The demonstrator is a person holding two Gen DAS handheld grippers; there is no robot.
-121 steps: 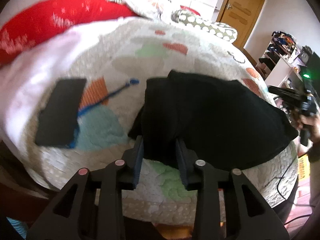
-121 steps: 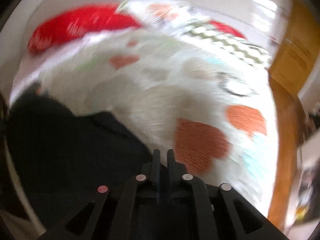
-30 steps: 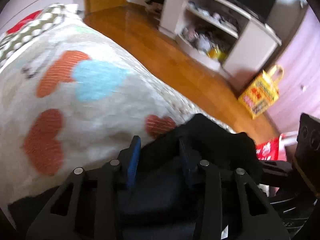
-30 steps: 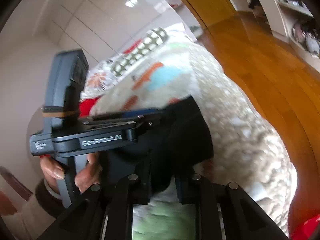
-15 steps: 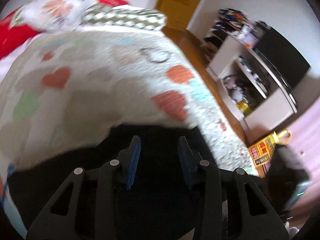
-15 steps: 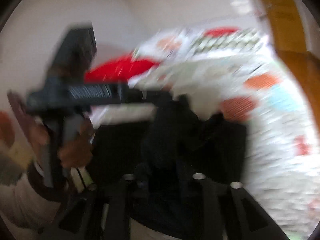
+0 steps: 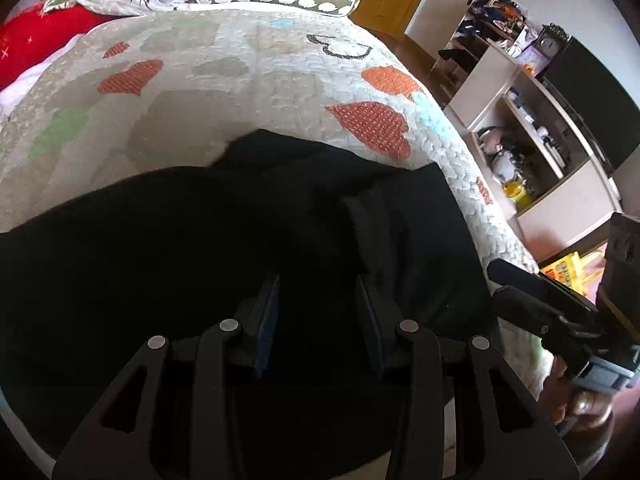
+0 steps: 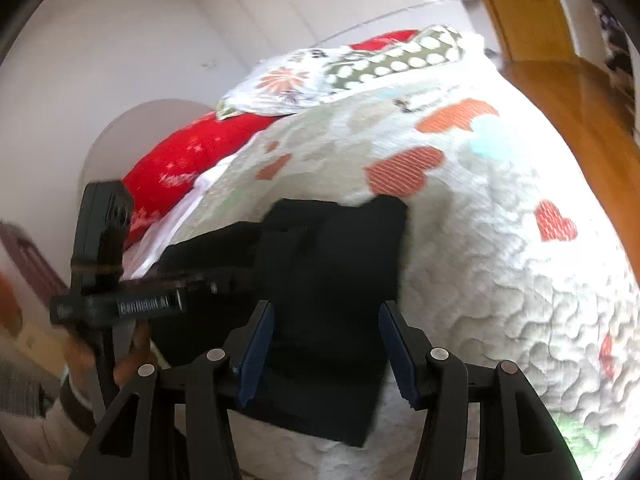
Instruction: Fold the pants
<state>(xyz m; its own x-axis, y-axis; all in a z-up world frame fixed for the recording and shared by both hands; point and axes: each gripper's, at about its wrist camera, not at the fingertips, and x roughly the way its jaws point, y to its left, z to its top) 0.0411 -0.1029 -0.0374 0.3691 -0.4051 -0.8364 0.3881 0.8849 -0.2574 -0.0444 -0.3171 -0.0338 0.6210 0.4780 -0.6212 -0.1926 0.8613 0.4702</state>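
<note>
Black pants (image 7: 200, 248), folded, lie on the heart-patterned quilt (image 7: 248, 80) of the bed, directly ahead of and beneath both tools. Left hand-held gripper (image 7: 320, 320): jaws apart over the cloth; whether the pads pinch any fabric cannot be told. Right hand-held gripper (image 8: 326, 344): jaws have just been opening, now apart, the pants lying between them unpressed.

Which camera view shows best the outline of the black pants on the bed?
The right wrist view: there the black pants lie as a folded pile whose edges show against the quilt. In the left wrist view the pants fill the lower frame and run out of it.
</note>
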